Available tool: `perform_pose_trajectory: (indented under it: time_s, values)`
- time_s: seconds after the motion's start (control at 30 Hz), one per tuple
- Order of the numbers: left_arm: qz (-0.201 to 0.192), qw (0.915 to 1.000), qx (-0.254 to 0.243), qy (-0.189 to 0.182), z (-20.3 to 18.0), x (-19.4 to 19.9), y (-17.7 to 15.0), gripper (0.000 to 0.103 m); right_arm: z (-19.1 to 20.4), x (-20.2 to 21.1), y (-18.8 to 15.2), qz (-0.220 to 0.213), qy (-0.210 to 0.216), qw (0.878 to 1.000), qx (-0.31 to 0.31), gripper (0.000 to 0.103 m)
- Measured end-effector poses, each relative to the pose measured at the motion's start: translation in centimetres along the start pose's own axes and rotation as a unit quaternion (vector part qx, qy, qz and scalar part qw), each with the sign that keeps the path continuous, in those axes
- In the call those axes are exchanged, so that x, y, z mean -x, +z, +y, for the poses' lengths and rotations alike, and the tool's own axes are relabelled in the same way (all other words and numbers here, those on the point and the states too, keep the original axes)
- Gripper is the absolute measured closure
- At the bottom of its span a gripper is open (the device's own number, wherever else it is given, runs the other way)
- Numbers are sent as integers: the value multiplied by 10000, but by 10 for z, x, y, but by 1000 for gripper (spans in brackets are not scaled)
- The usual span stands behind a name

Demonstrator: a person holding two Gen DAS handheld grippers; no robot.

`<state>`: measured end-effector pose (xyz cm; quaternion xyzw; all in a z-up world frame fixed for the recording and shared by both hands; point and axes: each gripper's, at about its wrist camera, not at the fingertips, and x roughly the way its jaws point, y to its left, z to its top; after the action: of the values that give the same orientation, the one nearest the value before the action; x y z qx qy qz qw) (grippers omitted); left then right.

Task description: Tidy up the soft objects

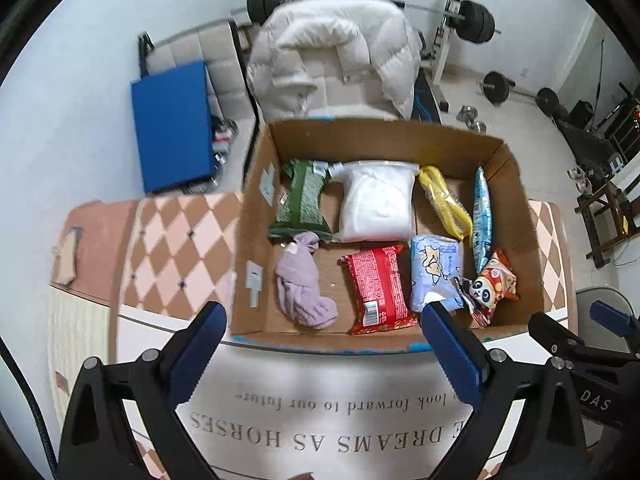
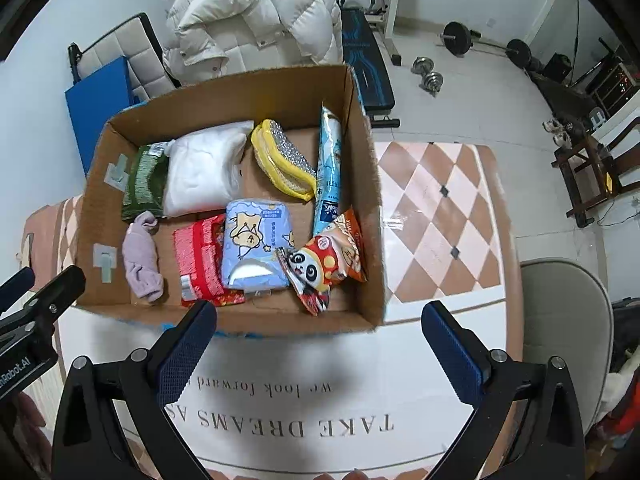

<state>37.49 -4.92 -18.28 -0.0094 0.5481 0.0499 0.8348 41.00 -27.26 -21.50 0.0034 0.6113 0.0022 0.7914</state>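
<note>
Both claws, the left gripper (image 1: 320,316) and the right gripper (image 2: 320,316), are being held wide open and empty above the near edge of the cardboard box (image 2: 366,184). Inside it are being kept the soft things: a lilac sock (image 1: 304,284), a red packet (image 1: 376,288), a blue tissue pack (image 2: 256,244), a panda snack bag (image 2: 324,264), a white pouch (image 1: 378,204), a green bundle (image 1: 302,204) and a yellow sponge (image 2: 286,160). Everything is being carried by the checkered table (image 2: 436,216), beside a lettered mat (image 2: 300,408).
</note>
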Motion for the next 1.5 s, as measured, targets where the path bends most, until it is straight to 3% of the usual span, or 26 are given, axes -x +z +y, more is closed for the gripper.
perform_pose_trajectory:
  time_s: [0.3, 0.6, 0.77, 1.13, 1.5]
  values:
    - [-755, 9971, -73, 63, -1, 101, -43, 3, -3, 98, -50, -775, 68, 9970, 41, 0]
    - [-1141, 9934, 36, -120, 6, 189, -80, 3, -5, 211, -112, -1583, -49, 9873, 153, 0]
    - [-1408, 9900, 26, -8, 9, 223, -96, 3, -5, 259, -142, -1838, -32, 9828, 172, 0]
    - [-1525, 9880, 98, -241, 15, 264, -121, 3, -6, 324, -184, -2156, -94, 9761, 250, 0]
    - [-1804, 9833, 172, -159, 17, 286, -127, 3, -4, 344, -200, -2240, -165, 9739, 322, 0]
